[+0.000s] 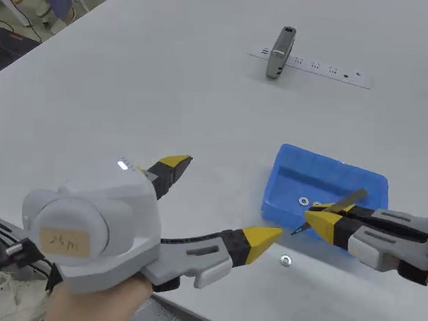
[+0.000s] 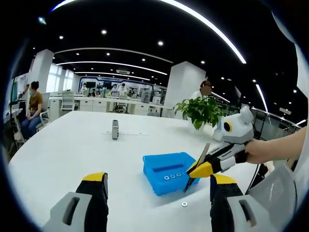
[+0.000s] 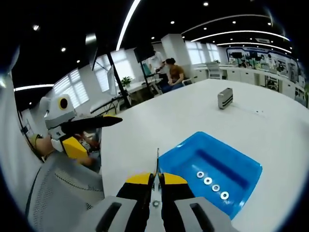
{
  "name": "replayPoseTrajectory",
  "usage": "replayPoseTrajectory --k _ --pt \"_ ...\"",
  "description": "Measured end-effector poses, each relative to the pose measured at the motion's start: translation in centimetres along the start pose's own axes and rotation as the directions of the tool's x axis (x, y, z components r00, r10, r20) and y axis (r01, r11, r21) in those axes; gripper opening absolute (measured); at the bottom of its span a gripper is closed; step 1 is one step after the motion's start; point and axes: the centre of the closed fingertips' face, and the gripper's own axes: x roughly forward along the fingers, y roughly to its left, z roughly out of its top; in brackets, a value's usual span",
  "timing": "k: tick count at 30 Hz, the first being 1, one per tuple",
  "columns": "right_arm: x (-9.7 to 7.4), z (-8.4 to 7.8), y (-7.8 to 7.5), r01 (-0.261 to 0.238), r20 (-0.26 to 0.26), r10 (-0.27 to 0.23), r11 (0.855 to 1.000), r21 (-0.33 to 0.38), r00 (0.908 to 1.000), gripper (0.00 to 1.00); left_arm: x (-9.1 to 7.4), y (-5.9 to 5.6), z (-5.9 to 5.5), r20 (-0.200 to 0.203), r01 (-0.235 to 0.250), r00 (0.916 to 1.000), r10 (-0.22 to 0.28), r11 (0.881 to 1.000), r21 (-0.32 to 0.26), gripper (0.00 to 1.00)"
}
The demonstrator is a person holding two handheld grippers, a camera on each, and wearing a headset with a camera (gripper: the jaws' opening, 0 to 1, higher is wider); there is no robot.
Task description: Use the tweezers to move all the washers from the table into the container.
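Washer (image 1: 286,260) lies on the worktop (image 1: 168,80) just at 6 o'clock from the tweezers (image 1: 351,200) tip, outside the blue container (image 1: 273,195). Right gripper (image 1: 323,221) fingers pinch the tweezers; left gripper (image 1: 223,198) fingers spread, farther off at 9 o'clock.

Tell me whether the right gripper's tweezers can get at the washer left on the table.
Probably yes. The right gripper holds the tweezers with their tip close to the washer on the table, in front of the blue container; nothing lies between them.
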Motion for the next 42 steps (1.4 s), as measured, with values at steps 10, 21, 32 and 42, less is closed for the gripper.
replayPoseTrajectory --k 10,21,32,42 --pt "1.1 -2.7 0.4 -0.023 -0.083 0.023 1.000 -0.010 0.9963 0.04 0.0 0.0 0.0 -0.002 -0.002 1.0000 0.002 1.000 0.000 0.89" --pt "1.3 -3.5 0.9 -0.034 -0.122 0.023 0.996 -0.086 0.9922 0.04 0.0 0.0 -0.1 -0.003 -0.001 1.0000 0.001 1.000 0.002 0.89" --pt "1.9 -4.1 2.8 -0.085 -0.194 -0.010 0.874 -0.478 0.9810 0.03 0.0 0.1 -0.1 -0.005 -0.004 1.0000 0.004 1.000 0.007 0.88" --pt "0.9 -2.0 2.4 -0.020 -0.092 -0.019 0.917 -0.398 0.9956 0.03 0.0 0.0 0.0 0.000 -0.002 1.0000 0.002 1.000 0.008 0.88"
